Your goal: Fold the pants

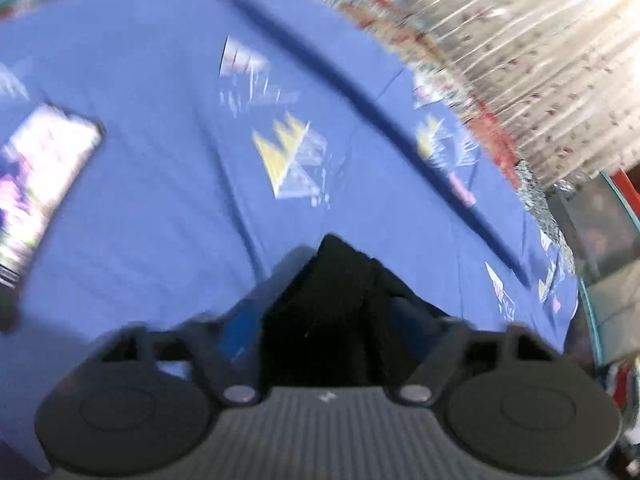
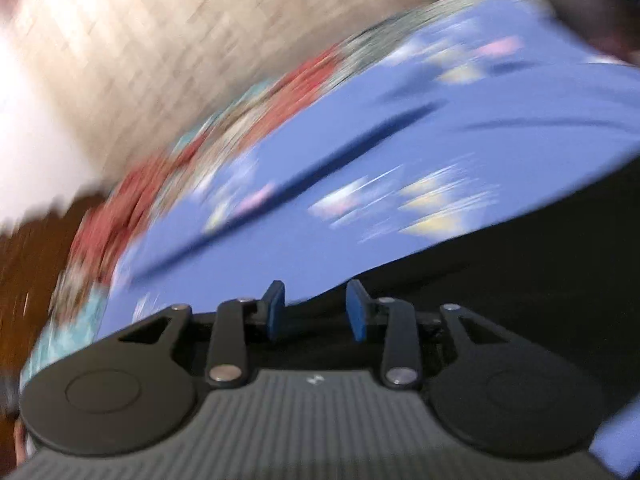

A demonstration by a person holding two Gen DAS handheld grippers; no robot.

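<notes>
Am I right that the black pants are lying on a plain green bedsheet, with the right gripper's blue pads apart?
Not quite. The bedsheet is blue with printed shapes, not plain green; both wrist views show it. The rest holds: the black pants lie on it, and the right gripper has its blue pads apart in the right wrist view.

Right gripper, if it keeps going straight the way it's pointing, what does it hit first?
Probably the black pants: the right gripper has open jaws with nothing between them, and the dark cloth's edge lies just ahead over the blue sheet. Blur makes depth uncertain.
</notes>
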